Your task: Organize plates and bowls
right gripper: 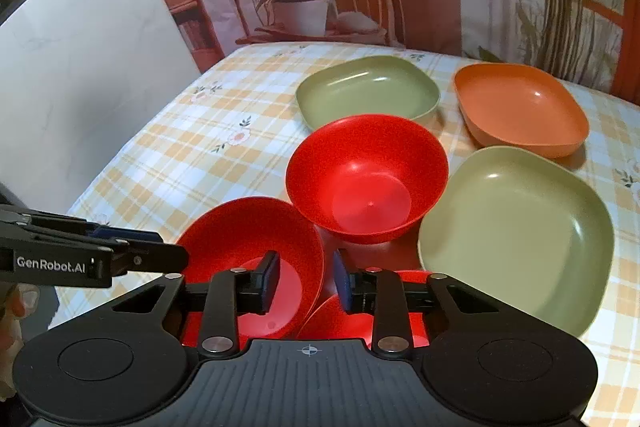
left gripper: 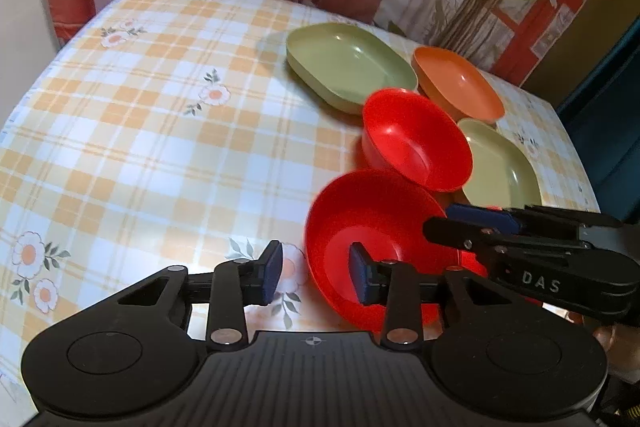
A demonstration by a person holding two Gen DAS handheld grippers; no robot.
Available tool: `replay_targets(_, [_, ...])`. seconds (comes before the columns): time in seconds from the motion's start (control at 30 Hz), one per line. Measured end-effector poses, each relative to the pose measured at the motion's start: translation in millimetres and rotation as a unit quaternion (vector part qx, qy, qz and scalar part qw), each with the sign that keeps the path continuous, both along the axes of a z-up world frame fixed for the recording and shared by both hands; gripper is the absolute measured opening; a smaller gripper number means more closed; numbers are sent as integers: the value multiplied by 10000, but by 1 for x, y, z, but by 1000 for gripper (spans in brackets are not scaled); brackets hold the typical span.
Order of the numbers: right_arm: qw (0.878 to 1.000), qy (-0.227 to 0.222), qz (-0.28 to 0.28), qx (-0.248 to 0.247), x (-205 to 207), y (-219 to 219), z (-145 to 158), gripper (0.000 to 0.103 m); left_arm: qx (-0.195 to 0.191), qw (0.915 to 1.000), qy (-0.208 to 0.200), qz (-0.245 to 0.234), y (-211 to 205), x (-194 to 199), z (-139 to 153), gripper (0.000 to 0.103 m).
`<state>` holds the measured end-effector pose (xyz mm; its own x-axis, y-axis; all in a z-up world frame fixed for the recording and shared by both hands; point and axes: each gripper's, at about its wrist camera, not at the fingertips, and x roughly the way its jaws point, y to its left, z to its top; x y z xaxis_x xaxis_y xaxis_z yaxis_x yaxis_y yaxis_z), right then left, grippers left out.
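My left gripper (left gripper: pixel 316 277), jaws apart, straddles the near red bowl's (left gripper: pixel 372 227) rim; my right gripper (right gripper: pixel 306 281), apparently unclamped, hovers beside it.

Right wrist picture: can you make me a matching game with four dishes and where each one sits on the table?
Dishes:
1. orange plate
2. middle red bowl
3. darker green plate
4. paler green plate

Places:
A. near side, on the right
B. far right corner of the group
C. centre of the group
D. far side, behind the red bowl

Pairs: 1-B, 2-C, 3-D, 4-A
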<state>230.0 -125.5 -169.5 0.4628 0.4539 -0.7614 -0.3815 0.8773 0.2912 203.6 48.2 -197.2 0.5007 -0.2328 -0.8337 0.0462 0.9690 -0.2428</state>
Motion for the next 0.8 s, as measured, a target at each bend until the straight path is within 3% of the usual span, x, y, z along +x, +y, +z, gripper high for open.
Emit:
replay_targets(0.23, [10000,1,48,-40,0,4,-1,24,-42,9998,176,-55,-3,-3,-8,28])
replay_targets(0.3, [10000,13,42,1,0,4,-1,24,-41,9998,164,-48,-2,-5,-8,17])
replay_targets(0.8, [9992,88,239,305,-8,18,-1,23,103,9989,66,459,14,-13,-6,16])
